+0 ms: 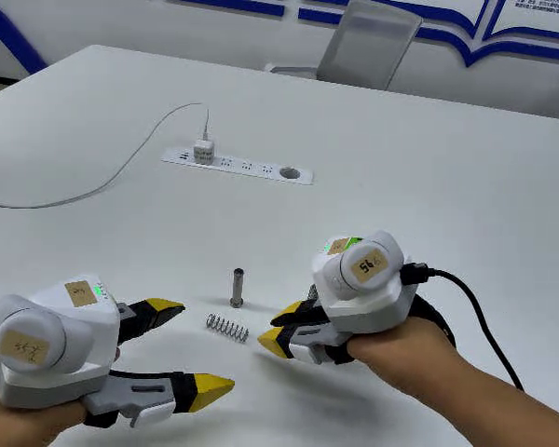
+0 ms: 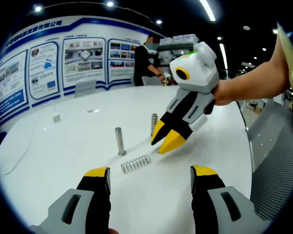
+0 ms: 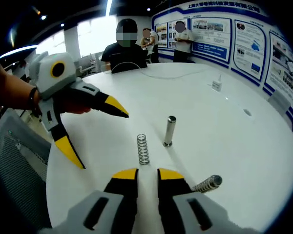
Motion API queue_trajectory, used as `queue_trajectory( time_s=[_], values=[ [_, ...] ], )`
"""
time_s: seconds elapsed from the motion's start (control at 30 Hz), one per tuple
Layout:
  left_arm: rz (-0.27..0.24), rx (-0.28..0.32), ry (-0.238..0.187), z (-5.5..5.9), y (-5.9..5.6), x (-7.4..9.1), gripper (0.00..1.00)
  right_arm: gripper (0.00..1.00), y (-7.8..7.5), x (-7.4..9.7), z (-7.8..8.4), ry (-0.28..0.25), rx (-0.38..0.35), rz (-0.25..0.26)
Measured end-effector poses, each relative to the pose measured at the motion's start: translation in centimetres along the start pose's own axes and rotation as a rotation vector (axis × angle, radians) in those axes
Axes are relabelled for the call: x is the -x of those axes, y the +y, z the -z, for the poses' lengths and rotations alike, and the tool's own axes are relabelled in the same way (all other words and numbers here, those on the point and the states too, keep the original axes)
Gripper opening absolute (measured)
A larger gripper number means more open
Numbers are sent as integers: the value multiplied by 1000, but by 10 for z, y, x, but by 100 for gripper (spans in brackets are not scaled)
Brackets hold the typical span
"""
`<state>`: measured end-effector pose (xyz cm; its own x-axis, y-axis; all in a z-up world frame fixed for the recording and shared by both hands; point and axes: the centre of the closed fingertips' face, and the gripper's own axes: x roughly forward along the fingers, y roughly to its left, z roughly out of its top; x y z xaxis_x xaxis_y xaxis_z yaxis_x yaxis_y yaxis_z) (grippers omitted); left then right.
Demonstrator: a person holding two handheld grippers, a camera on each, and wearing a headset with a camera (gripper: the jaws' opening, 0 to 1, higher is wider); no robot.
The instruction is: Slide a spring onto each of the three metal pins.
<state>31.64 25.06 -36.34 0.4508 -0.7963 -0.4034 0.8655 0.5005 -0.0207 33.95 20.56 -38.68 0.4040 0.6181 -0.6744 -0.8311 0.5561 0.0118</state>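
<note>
Bench (image 1: 429,186), white, carrying the work pieces near its front edge
Metal pin (image 1: 237,287), bare, upright on its base, between the two tools and a little beyond them
Spring (image 1: 226,327), loose, lying flat on the bench just in front of the bare pin, touching neither tool
Second pin (image 3: 207,184), already wearing a spring, just beside the right tool; in the left gripper view it stands upright behind that tool's tips
Left hand-held gripper (image 1: 201,344), jaws spread wide, nothing between them, yellow tips pointing towards the loose spring
Right hand-held gripper (image 1: 272,331), jaws drawn nearly together with a slim gap, gripping nothing, tips aimed at the loose spring from the other side; black lead (image 1: 475,317) trailing from its body
Power strip (image 1: 238,163) with white plug (image 1: 203,149) and cable (image 1: 102,186), further back
Chair (image 1: 368,42) at the far edge
</note>
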Motion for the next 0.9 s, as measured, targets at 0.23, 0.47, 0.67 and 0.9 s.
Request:
queue_trajectory(
  time_s=[0.23, 0.47, 0.67, 0.9],
  values=[
    [-4, 3, 5, 2, 1, 1, 68, 17, 3, -12, -6, 4, 8, -18],
    [-4, 2, 6, 2, 2, 2, 67, 16, 4, -23, -4, 20, 6, -28],
    [-1, 0, 11, 3, 2, 2, 67, 16, 4, -27, 0, 32, 15, -25],
    [0, -1, 10, 3, 1, 2, 67, 12, 3, -26, -3, 28, 30, -16]
  ],
)
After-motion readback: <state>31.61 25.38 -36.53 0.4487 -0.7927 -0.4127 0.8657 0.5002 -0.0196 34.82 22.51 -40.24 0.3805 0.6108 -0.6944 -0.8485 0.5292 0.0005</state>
